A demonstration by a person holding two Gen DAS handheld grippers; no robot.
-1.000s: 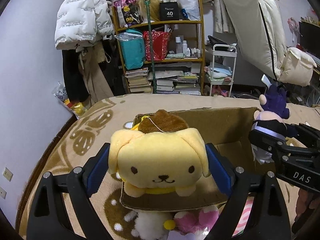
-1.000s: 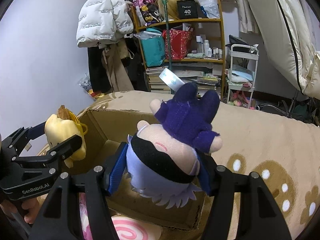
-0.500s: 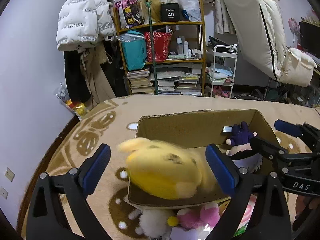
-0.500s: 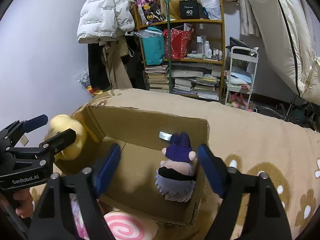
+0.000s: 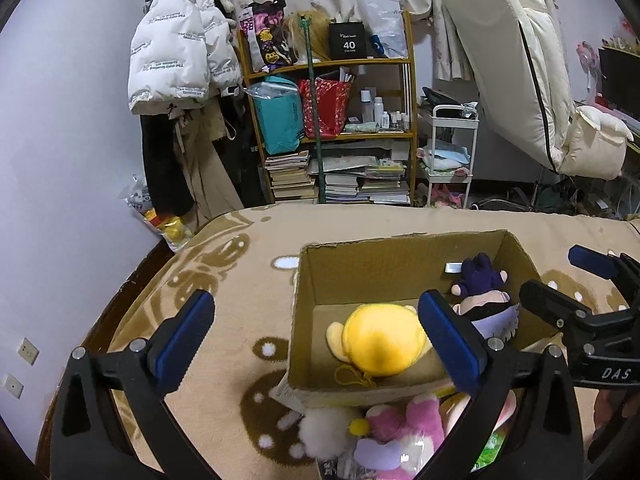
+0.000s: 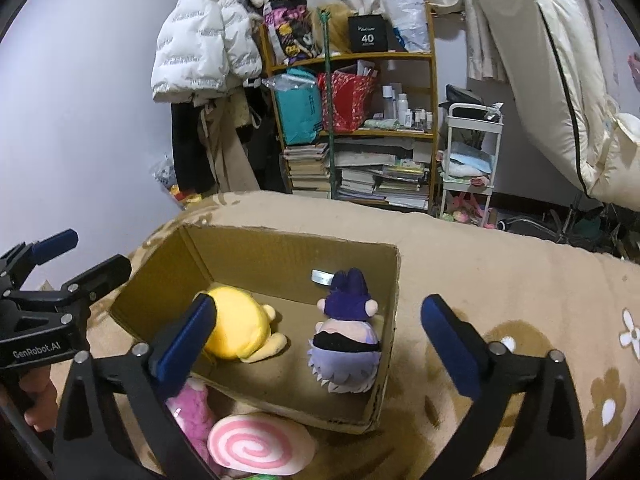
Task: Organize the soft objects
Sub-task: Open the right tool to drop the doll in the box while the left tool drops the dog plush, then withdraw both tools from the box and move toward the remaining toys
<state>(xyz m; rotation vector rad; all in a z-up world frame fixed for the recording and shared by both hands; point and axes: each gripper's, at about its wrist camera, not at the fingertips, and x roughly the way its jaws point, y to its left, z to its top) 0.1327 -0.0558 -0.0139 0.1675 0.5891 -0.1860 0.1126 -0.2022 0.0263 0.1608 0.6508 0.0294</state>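
**Two plush toys lie in the box, both grippers empty**

Left gripper (image 5: 316, 332) and right gripper (image 6: 316, 340) have just spread wide, nothing between them. Nearer, probably outside the open brown cardboard box (image 6: 394, 320), lie a pink plush (image 6: 192, 408) and swirl cushion (image 6: 260, 448). Inside: round yellow plush dog (image 6: 236, 328) left, purple-haired plush doll (image 6: 346, 344) by the right wall.

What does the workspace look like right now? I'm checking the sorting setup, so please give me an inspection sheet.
Surface: beige patterned blanket, mostly bare beyond the box.
Job's things: yellow plush dog and purple-haired plush doll lie apart inside the open cardboard box.
Clutter: pink fluffy plush and pink swirl cushion outside the box's near wall.
Grippers: left gripper and right gripper open, jaws just opened, holding nothing.
Cables: nothing seen on the blanket.
Surroundings: wooden bookshelf, white puffer jacket, white trolley.
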